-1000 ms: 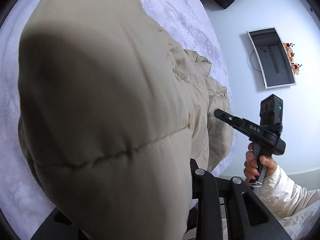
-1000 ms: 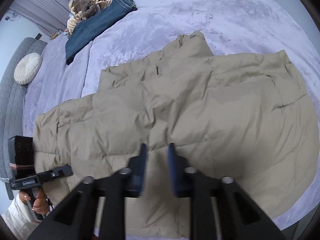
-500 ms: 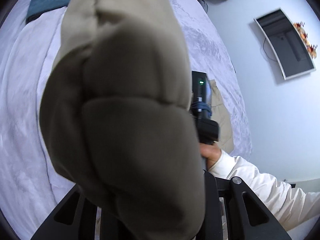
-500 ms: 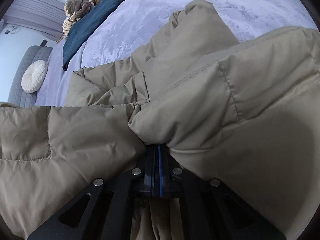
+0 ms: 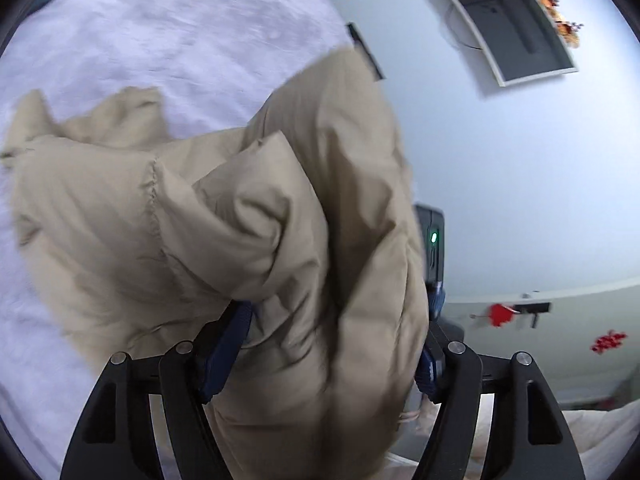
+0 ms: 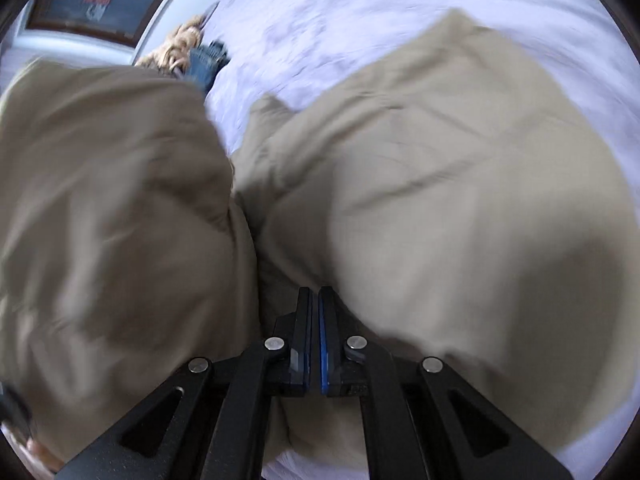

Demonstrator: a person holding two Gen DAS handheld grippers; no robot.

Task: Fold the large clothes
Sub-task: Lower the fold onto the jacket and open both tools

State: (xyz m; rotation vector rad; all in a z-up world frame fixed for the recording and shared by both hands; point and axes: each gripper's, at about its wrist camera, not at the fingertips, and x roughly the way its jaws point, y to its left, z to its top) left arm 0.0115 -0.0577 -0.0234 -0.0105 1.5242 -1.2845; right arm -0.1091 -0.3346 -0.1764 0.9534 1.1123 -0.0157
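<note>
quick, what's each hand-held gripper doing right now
Left hand-held gripper: just opened, jaws wide, puffy beige quilted jacket between them.
Right hand-held gripper: shut on the jacket.

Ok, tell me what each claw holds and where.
Right claw: shut on the tan puffer jacket, pinching a fold at its tips. Left claw: jaws just opened, a padded bulge between them, apparently released.

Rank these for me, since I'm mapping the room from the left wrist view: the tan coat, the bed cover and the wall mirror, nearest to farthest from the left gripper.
1. Tan coat: bunched between the left gripper's jaws.
2. Bed cover: beyond the coat, upper left.
3. Wall mirror: farthest, upper right on the wall.
</note>
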